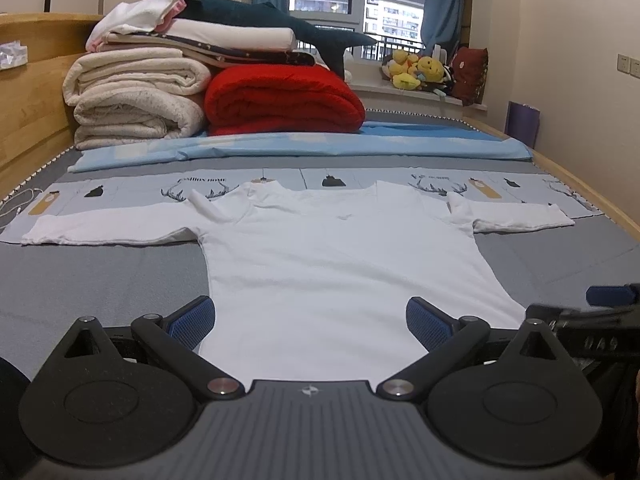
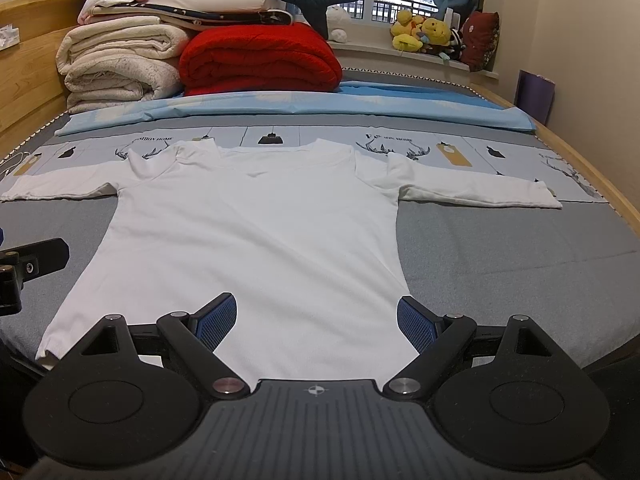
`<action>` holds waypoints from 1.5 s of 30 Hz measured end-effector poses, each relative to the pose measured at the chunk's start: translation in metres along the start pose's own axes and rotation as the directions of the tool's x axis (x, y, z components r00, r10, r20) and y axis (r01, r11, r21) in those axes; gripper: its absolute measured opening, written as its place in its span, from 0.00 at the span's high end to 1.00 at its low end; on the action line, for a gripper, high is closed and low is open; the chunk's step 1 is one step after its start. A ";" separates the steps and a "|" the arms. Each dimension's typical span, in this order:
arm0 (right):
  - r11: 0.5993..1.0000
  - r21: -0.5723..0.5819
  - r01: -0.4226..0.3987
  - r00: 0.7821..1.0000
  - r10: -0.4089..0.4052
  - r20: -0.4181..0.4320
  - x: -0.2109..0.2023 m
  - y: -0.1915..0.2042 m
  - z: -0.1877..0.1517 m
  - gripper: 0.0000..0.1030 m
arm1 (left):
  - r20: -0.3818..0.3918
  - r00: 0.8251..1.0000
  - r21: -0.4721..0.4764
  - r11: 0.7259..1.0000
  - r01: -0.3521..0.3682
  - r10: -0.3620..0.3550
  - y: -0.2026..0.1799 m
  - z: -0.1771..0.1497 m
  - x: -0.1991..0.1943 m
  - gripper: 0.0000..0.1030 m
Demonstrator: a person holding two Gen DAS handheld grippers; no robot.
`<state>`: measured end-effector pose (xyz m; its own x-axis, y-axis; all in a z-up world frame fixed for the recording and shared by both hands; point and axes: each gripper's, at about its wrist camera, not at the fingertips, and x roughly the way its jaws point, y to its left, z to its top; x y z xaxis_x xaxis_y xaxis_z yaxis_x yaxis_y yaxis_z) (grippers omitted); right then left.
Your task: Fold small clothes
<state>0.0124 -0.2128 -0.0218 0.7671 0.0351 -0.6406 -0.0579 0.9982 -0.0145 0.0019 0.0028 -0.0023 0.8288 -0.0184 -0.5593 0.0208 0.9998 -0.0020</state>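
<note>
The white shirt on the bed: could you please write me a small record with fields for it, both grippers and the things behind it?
garment: white shirt, long-sleeved, lying flat on the bed, both sleeves spread out sideways
fold state: not yet folded
left gripper: open, at the shirt's hem, holding nothing
right gripper: open, at the hem, holding nothing
behind shirt: blue sheet, red blanket, cream blankets stacked beside it
windowsill: yellow plush toys
</note>
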 end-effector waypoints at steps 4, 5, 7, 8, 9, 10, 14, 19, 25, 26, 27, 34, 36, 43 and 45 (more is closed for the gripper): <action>0.998 0.065 -0.014 1.000 0.012 0.020 0.000 -0.020 0.012 0.25 | -0.015 0.999 -0.002 0.999 0.048 -0.048 0.023 0.017 0.009 0.49; 0.997 0.071 -0.020 0.999 0.018 0.031 0.001 -0.030 0.019 0.33 | -0.015 0.998 0.020 0.998 0.055 -0.055 0.031 0.025 0.012 0.59; 0.998 0.057 -0.017 0.998 0.014 0.064 0.003 -0.048 0.036 0.42 | -0.007 0.998 0.068 0.995 0.069 -0.069 0.047 0.039 0.021 0.61; 0.999 0.044 -0.015 0.997 0.012 0.082 0.006 -0.059 0.047 0.44 | -0.016 0.997 0.111 0.990 0.083 -0.081 0.057 0.046 0.029 0.61; 0.999 0.037 -0.013 0.996 0.010 0.092 0.009 -0.068 0.055 0.45 | 0.007 0.997 0.143 0.986 0.080 -0.082 0.063 0.049 0.033 0.61; 0.999 0.030 -0.015 0.995 0.012 0.095 0.014 -0.076 0.063 0.45 | -0.007 0.997 0.170 0.983 0.076 -0.076 0.073 0.050 0.043 0.61; 1.000 0.013 -0.022 1.000 0.022 0.006 0.057 -0.101 0.071 0.45 | -0.226 0.973 0.081 0.995 0.065 -0.045 0.108 0.023 0.091 0.61; 0.997 0.078 -0.004 0.982 0.018 -0.187 0.106 -0.110 0.046 0.51 | -0.561 0.822 -0.099 0.994 0.048 -0.096 0.135 -0.016 0.132 0.61; 0.995 0.094 0.030 0.955 -0.001 -0.297 0.127 -0.114 0.037 0.52 | -0.626 0.773 -0.050 0.994 0.098 -0.108 0.136 -0.026 0.144 0.96; 0.994 0.109 0.031 0.948 0.005 -0.318 0.130 -0.115 0.037 0.52 | -0.625 0.776 -0.019 0.995 0.102 -0.091 0.137 -0.026 0.141 0.95; 0.992 0.120 0.030 0.942 0.012 -0.335 0.133 -0.117 0.036 0.52 | -0.625 0.777 -0.012 0.996 0.088 -0.076 0.141 -0.028 0.139 0.96; 0.993 0.117 0.022 0.873 0.038 -0.486 0.151 -0.114 0.015 0.52 | -0.608 0.790 -0.031 0.997 0.075 -0.079 0.141 -0.029 0.134 0.97; 0.995 0.093 0.023 0.851 0.029 -0.524 0.157 -0.111 0.007 0.52 | -0.590 0.797 -0.087 0.992 0.094 -0.127 0.144 -0.024 0.130 0.91; 0.995 0.100 -0.007 0.847 0.059 -0.528 0.153 -0.110 0.001 0.94 | -0.626 0.777 0.007 0.996 0.084 -0.061 0.135 -0.029 0.138 1.00; 0.993 0.121 0.003 0.870 0.057 -0.490 0.147 -0.115 0.005 0.95 | -0.628 0.777 0.016 0.998 0.058 -0.035 0.140 -0.030 0.133 1.00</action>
<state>0.1346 -0.3222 -0.1107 0.3513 0.0641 -0.9341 0.0220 0.9968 0.0767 0.0986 0.1402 -0.1018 0.2921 -0.0432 -0.9554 0.0783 0.9967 -0.0211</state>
